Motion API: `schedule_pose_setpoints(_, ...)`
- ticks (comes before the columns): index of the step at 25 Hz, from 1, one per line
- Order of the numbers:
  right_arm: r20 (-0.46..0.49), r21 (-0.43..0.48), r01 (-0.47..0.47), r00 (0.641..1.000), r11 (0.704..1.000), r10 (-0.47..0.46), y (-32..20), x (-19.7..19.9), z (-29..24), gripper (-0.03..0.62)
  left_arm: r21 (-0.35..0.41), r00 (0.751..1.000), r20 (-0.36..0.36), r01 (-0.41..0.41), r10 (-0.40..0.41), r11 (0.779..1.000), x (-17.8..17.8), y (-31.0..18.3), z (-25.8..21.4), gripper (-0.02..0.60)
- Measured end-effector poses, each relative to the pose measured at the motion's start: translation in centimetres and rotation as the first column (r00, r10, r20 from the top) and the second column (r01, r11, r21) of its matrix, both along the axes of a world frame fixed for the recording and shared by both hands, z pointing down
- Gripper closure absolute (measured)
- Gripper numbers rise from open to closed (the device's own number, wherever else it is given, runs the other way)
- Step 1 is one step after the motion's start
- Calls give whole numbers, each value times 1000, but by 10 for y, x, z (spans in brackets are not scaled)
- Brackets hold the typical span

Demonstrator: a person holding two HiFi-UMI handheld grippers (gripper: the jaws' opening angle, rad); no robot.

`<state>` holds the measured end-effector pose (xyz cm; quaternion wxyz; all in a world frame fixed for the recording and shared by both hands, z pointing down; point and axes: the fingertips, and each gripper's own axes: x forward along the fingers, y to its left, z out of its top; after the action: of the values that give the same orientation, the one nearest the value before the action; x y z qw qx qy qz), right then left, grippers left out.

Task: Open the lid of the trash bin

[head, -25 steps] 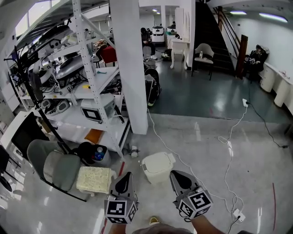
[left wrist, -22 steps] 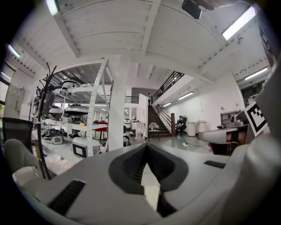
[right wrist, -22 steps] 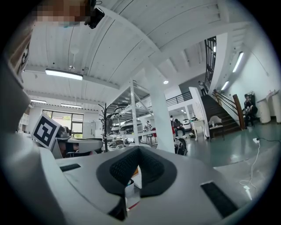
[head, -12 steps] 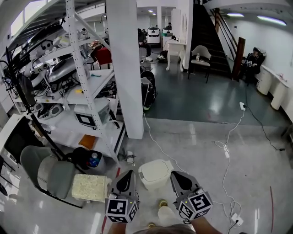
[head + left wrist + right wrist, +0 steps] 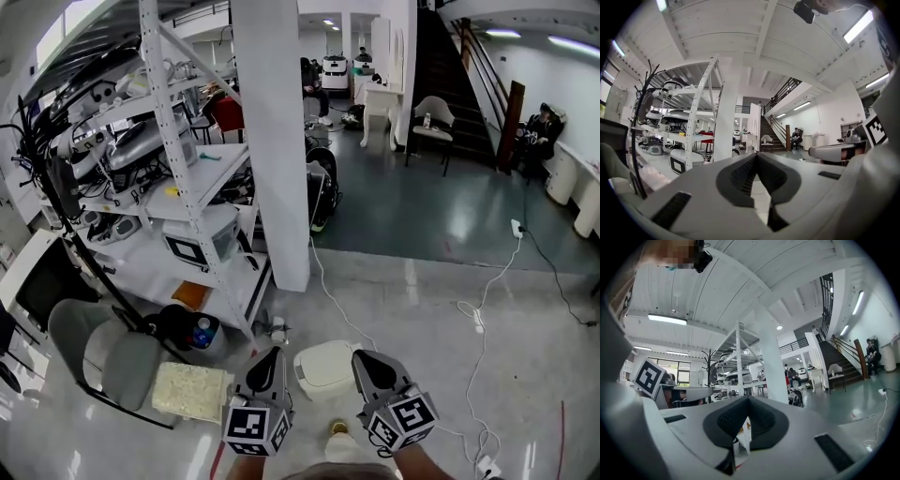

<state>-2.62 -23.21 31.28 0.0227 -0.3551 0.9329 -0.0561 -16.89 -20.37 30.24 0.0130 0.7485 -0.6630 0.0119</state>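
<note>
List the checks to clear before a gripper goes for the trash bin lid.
1. Lid shut on the trash bin: ok.
2. Left gripper empty, jaws together: ok.
3. Right gripper empty, jaws together: ok.
4. Bin lies between the two grippers in the head view: ok.
5. Grippers aimed at the bin: not ok; both gripper views look across the room.
6. Lid's hinge side: cannot tell.
</note>
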Motion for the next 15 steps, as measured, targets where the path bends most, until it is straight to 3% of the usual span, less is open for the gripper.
schedule_pose_setpoints(15,-9,-46,12,1000,999,-13,-56,-5,19,562,-43,1000,-20,20,-21,999,-10,-60,21,591)
